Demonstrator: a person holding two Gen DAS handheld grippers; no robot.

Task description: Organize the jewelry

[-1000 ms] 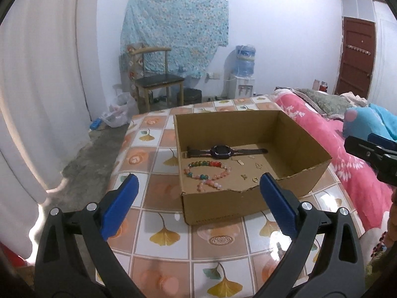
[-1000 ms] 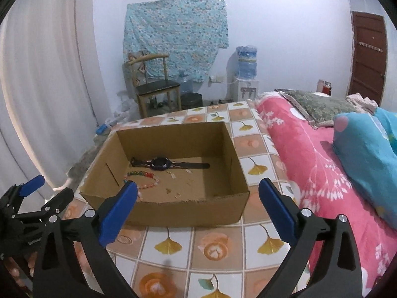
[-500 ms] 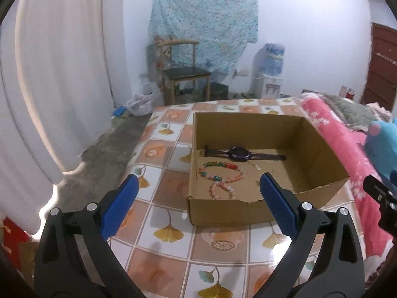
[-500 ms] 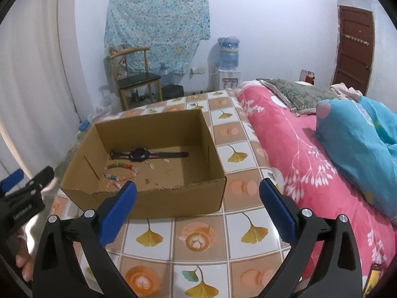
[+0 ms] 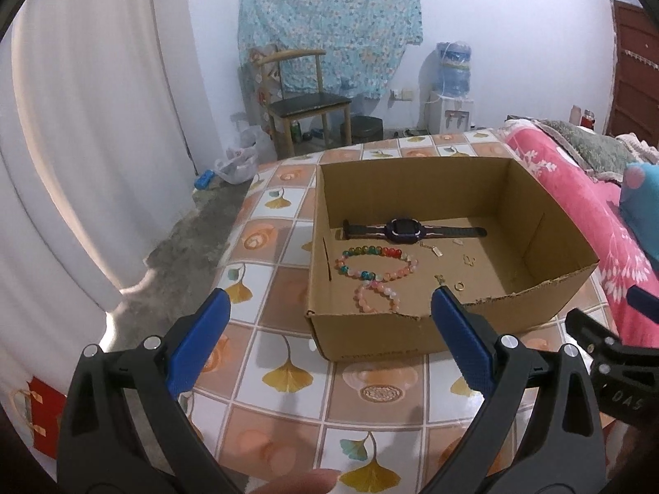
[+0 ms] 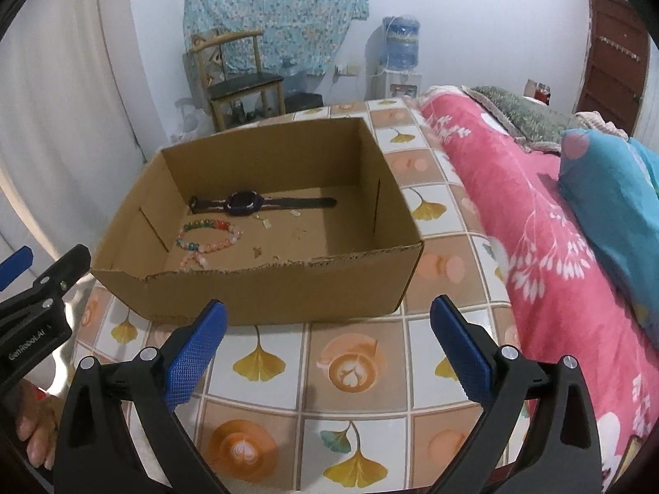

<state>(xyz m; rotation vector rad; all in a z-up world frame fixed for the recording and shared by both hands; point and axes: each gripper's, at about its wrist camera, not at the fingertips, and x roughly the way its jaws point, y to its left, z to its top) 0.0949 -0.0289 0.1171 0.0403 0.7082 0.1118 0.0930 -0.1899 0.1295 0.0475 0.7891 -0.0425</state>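
— What is seen nearest the cameras?

— Both tools are held low over the tiled bench (image 6: 350, 374), short of the box. The left tool (image 5: 329, 329) is spread wide with nothing between its blue pads; the right tool (image 6: 327, 335) is likewise spread and empty. No jewelry is gripped by either.

— And just beyond them?

— An open cardboard box (image 6: 263, 288) is set on the bench, its near wall torn along the top edge. All the jewelry in view is lying on the box floor.

— How is it laid out, front to back?

— Closest to the near wall, a pale pink bead bracelet (image 5: 377, 296) is found, and just beside it, to the right, a small gold ring (image 5: 459, 286). A little farther in, a multicoloured bead bracelet (image 5: 377, 263) is lying against the pink one. A few small gold pieces (image 5: 469, 260), too tiny to be identified, are scattered to the right. Along the far side, a dark wristwatch (image 5: 405, 229) is stretched out flat with its strap open.

— So how far along is the work judged to be?

— It is judged either nearly done or barely begun: everything is gathered in the box, and no loose pieces are seen on the bench. Whether further sorting is intended cannot be told.

— What is behind?

— A wooden chair (image 5: 304, 103) is seen against the wall.
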